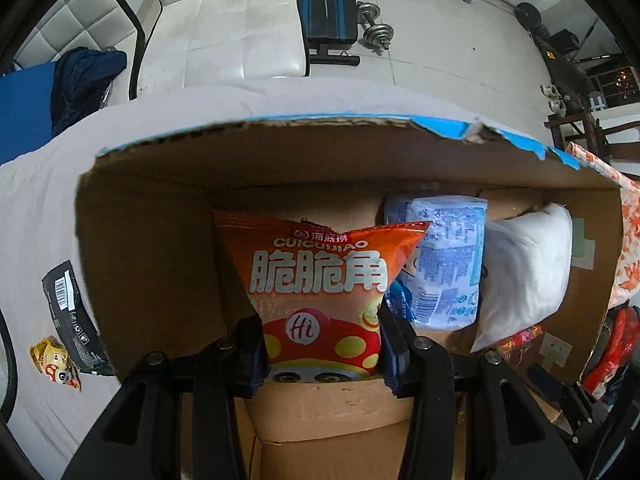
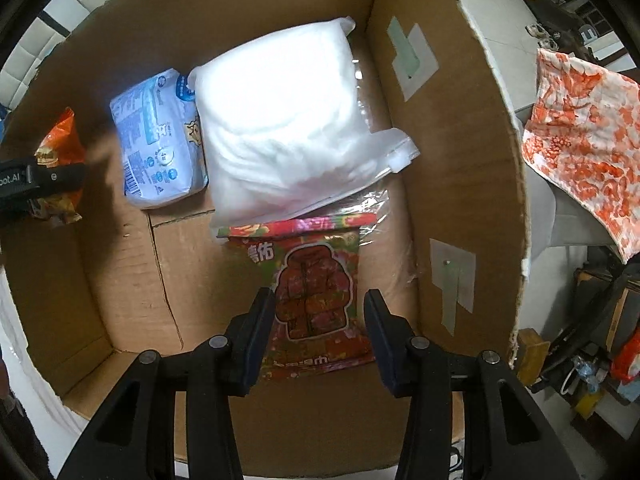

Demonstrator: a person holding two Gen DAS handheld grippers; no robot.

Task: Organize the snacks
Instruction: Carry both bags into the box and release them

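My left gripper (image 1: pixel 322 344) is shut on an orange chip bag (image 1: pixel 320 276), holding it upright inside the cardboard box (image 1: pixel 152 248). The same bag (image 2: pixel 60 148) and left gripper show at the left of the right wrist view. A blue-white packet (image 1: pixel 440 264) (image 2: pixel 160 140) and a white pouch (image 1: pixel 524 264) (image 2: pixel 288 120) lie in the box. A red-green packet (image 2: pixel 316 288) lies flat on the box floor, partly under the white pouch. My right gripper (image 2: pixel 320 332) is open just above it, one finger on each side.
A black wrapper (image 1: pixel 72 312) and a small yellow snack (image 1: pixel 56 364) lie on the grey cloth left of the box. An orange-patterned cloth (image 2: pixel 580 136) hangs right of the box. A weight bench (image 1: pixel 326 8) and dumbbell (image 1: pixel 374 26) stand on the floor beyond.
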